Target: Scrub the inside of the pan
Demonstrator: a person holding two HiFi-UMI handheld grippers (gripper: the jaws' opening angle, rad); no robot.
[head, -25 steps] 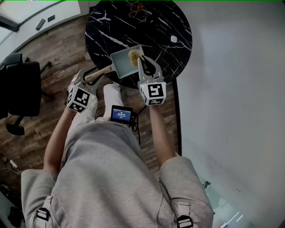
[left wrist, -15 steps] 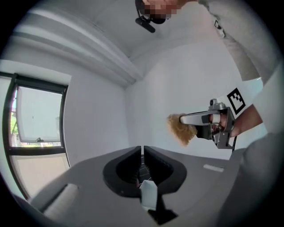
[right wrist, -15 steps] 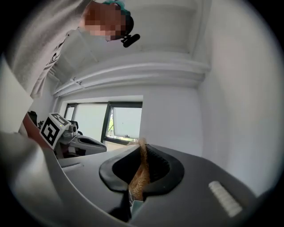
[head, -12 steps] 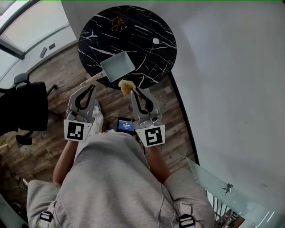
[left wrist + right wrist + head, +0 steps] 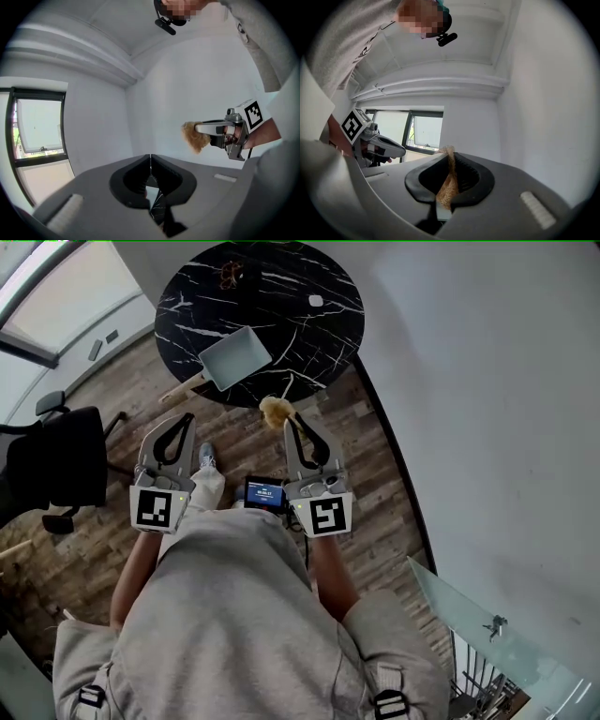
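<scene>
Wood-plank floor (image 5: 375,493) and a plain white wall surround a round black tabletop (image 5: 319,343), glossy and veined with white like marble. Near the edge closest to the person sits the pan (image 5: 234,357). It is square and shallow, pale grey-blue and matte inside, and its light wooden handle (image 5: 183,388) juts out past the tabletop's rim.

Both tools are held over the floor, short of the tabletop and clear of the pan. The right gripper (image 5: 289,424) has its black-lined jaws clamped on a scrubber (image 5: 275,411), a tan, frizzy wad of coarse fibres that bulges beyond the tips. The left gripper (image 5: 185,416) has its jaws pressed together, and its own view shows nothing between them. Each grey, smooth-shelled tool carries a white cube printed with black square markers.

A small device (image 5: 264,493) with a lit blue screen hangs at the waist of the person's grey top, between the two grippers. A black office chair (image 5: 56,460) stands on the planks to the left.
</scene>
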